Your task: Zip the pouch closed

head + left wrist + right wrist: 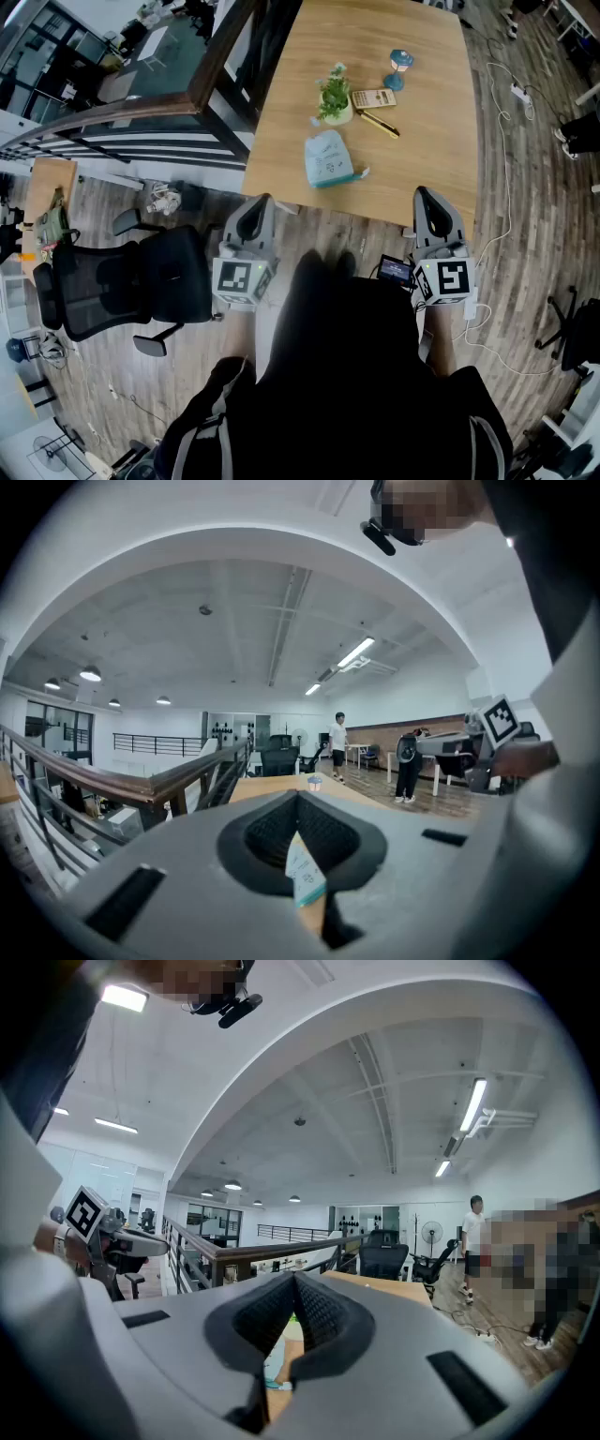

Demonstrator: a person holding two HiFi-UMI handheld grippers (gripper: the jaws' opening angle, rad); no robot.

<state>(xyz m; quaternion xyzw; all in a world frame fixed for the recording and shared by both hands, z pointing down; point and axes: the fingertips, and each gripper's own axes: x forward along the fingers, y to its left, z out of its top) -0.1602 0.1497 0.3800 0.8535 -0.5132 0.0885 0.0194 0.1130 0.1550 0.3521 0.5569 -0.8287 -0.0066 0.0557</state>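
A light blue pouch [328, 157] lies on the wooden table [422, 141] near its front edge, with a small white pull at its lower right corner. Both grippers are held low in front of the person's body, short of the table and apart from the pouch. My left gripper [258, 202] points at the table's near left corner, its jaws together and empty. My right gripper [427, 194] sits at the near right edge, also shut on nothing. A slice of the pouch [305, 878] shows past the closed jaws in the left gripper view, and the pouch [278, 1358] shows likewise in the right gripper view.
Behind the pouch stand a small potted plant [335, 97], a tan calculator [372, 97], a gold pen [380, 124] and a blue hourglass-shaped object [398, 68]. A black office chair [131, 281] is at the left, a railing [122, 112] beyond it. Cables [506, 187] trail over the floor at the right.
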